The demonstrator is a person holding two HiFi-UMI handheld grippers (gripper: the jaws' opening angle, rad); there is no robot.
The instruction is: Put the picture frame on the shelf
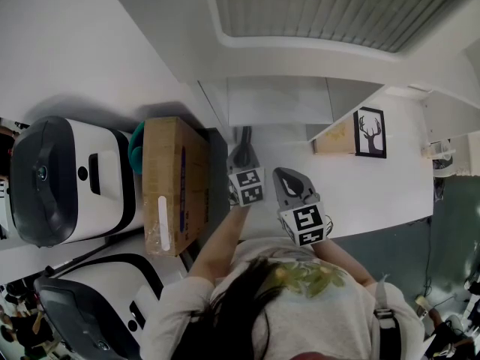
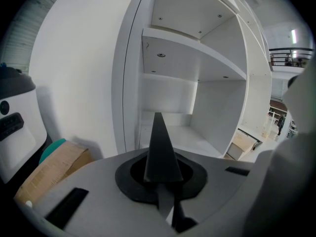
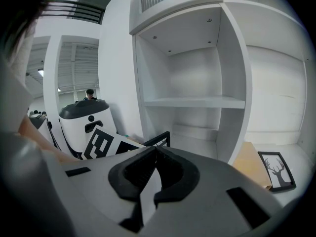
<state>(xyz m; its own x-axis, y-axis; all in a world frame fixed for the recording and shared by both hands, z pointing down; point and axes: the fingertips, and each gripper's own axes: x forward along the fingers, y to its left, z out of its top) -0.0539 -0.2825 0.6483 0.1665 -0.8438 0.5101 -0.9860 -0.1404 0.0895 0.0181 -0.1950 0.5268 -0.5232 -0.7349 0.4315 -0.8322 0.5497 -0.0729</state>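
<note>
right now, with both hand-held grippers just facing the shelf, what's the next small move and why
Probably swing the right hand-held gripper rightward toward the picture frame, opening it on the way. Its jaws are together with nothing between them, and the frame sits off to its right, outside the shelf, not yet picked up.

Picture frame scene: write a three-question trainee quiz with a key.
1. True or false: the left gripper holds the picture frame.
2. What does the frame's picture show? A: an antlered deer head. B: a flower. C: a boat.
3. Fill in: the right gripper has its jaws ____.

Key: 1 false, the frame stands apart, to the right of both grippers. 2 A. 3 shut.
</note>
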